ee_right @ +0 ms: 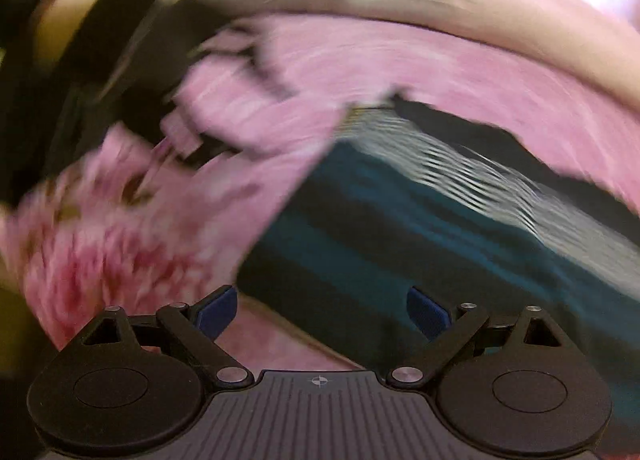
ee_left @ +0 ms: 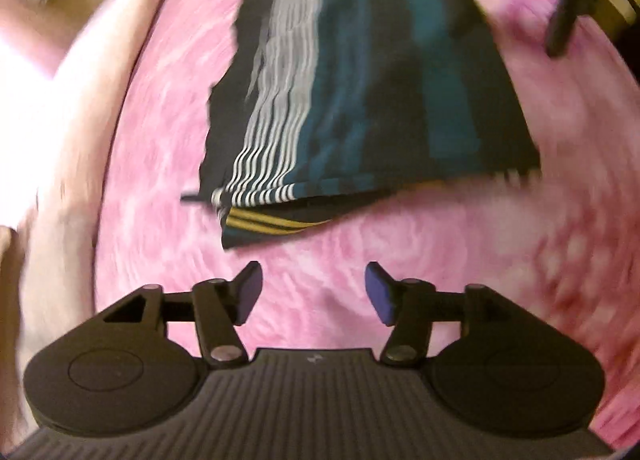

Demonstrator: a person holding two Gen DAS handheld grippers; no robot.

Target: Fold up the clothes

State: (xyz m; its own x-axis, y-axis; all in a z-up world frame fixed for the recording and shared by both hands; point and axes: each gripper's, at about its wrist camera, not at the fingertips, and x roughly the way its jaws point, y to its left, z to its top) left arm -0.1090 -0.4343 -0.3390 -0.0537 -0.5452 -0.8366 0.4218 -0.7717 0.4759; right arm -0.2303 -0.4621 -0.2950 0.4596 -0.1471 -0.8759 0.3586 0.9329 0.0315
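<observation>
The left gripper (ee_left: 313, 292) hangs released over the pink bedspread (ee_left: 400, 252), the folded striped garment (ee_left: 360, 100) just beyond; the right gripper (ee_right: 322, 312), spread and empty, sits over its near-left corner. Judging by the blur, a hasty regrip could drag the 2 layers apart

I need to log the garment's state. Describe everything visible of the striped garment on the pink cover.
The striped garment is soft dark fabric with teal bands and a panel of thin white stripes; yellow stripes show on an underlying layer at its near edge. It lies folded and mostly flat on the pink cover. No gripper touches it; blur hides finer detail.
</observation>
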